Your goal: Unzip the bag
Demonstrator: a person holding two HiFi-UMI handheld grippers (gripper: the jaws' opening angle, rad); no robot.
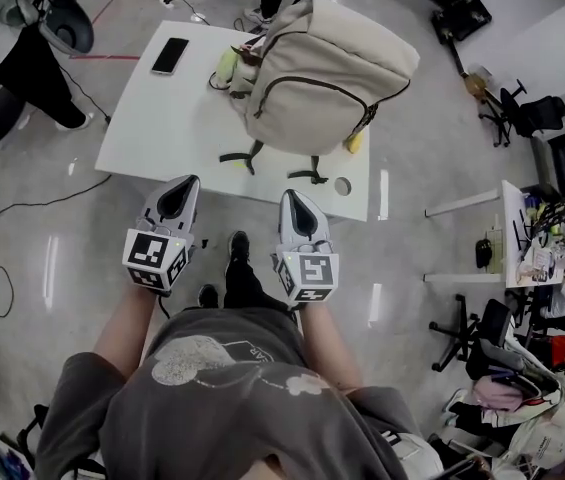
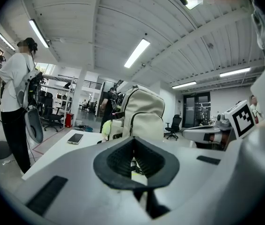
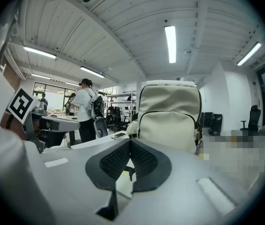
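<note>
I hold my left gripper (image 1: pixel 186 186) and right gripper (image 1: pixel 293 200) side by side, short of the table's (image 1: pixel 142 128) near edge. Both are clenched on nothing, since no zipper is within reach yet. The bag (image 1: pixel 327 68) stands upright on the table's right half with its zippered front facing me, which should make it easy to approach.

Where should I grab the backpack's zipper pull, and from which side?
Pinch the pull tab dangling at the upright backpack's right edge, likely with the right gripper, coming in level from the front. It hangs clear of the fabric there.
</note>
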